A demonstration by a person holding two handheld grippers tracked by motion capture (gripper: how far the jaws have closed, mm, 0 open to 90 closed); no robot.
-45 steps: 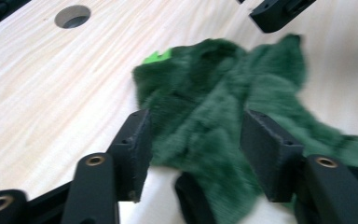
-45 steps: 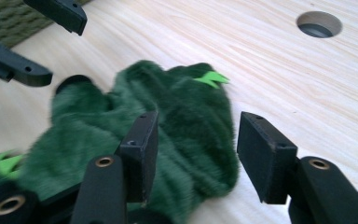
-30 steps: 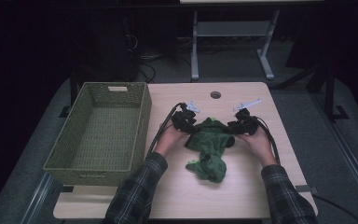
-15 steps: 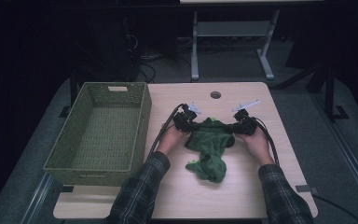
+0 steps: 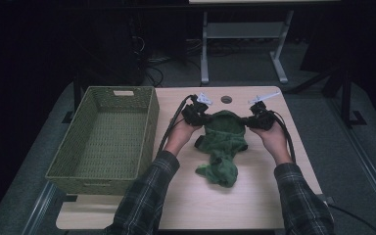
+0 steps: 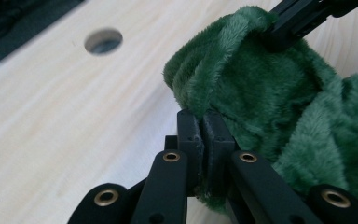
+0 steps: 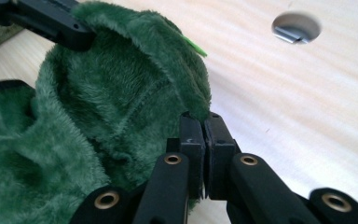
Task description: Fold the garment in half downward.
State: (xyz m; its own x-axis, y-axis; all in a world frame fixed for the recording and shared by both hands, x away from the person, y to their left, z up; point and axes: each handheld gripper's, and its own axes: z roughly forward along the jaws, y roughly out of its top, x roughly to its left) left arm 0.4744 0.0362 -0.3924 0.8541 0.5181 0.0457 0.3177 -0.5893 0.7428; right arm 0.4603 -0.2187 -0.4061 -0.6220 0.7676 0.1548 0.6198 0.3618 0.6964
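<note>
A green plush garment [image 5: 223, 142] is held over the wooden table [image 5: 254, 200], just to 3 o'clock of the woven basket [image 5: 103, 142]. Its 9 o'clock edge is pinched by the left gripper [image 5: 199, 119], jaws clamped on fabric; its 3 o'clock edge is likewise clamped by the right gripper [image 5: 250, 121].

One green plush cloth [image 5: 222, 147], one woven basket [image 5: 105, 139], apparently two tongs.

Empty wicker basket [image 5: 103, 142] on table [image 5: 254, 196]
</note>
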